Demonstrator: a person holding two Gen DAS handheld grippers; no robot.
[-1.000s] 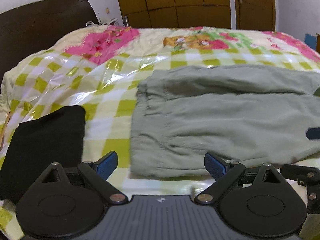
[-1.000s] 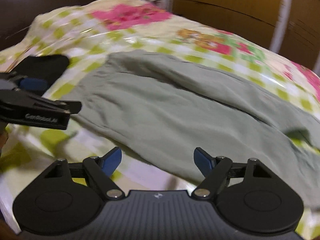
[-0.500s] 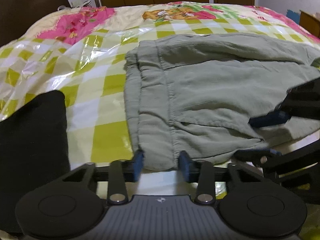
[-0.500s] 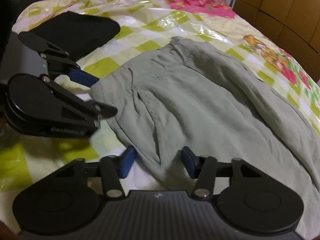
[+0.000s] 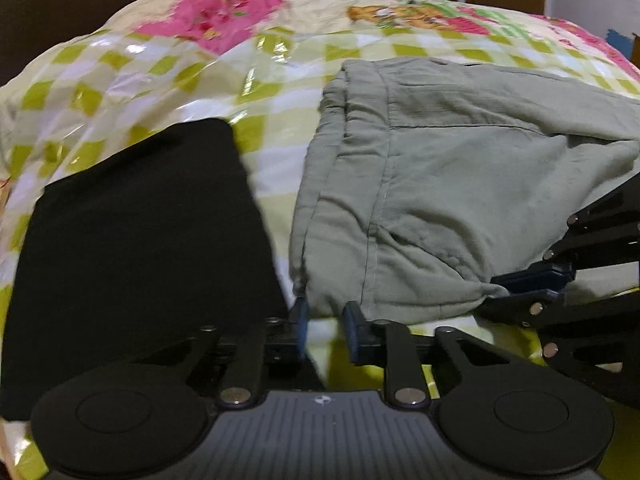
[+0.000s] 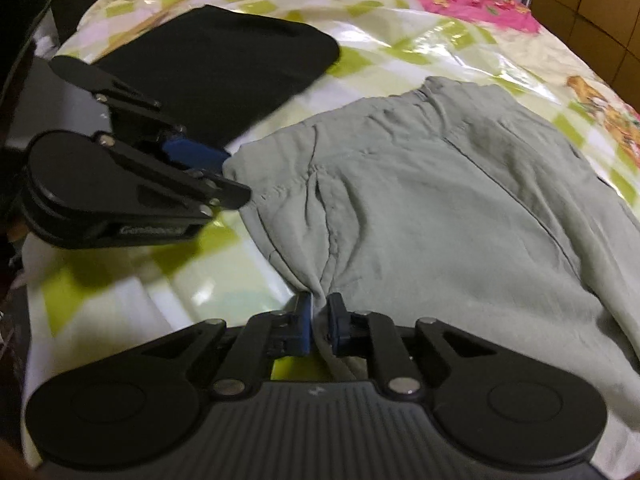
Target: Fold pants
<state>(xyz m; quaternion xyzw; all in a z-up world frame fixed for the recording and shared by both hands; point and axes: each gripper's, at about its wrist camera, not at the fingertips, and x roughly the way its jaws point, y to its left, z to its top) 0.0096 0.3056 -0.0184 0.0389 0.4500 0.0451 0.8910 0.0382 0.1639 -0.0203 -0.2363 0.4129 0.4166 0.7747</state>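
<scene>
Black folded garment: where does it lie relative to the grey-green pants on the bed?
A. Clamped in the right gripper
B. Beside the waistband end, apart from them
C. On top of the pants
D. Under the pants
B: the black folded garment lies on the checked bedspread beside the waistband end of the pants, with bedspread showing between them.

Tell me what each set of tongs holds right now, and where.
Both grip the grey-green pants along their near edge: left tongs at the waistband corner, right tongs on a bunched fold further along.
</scene>
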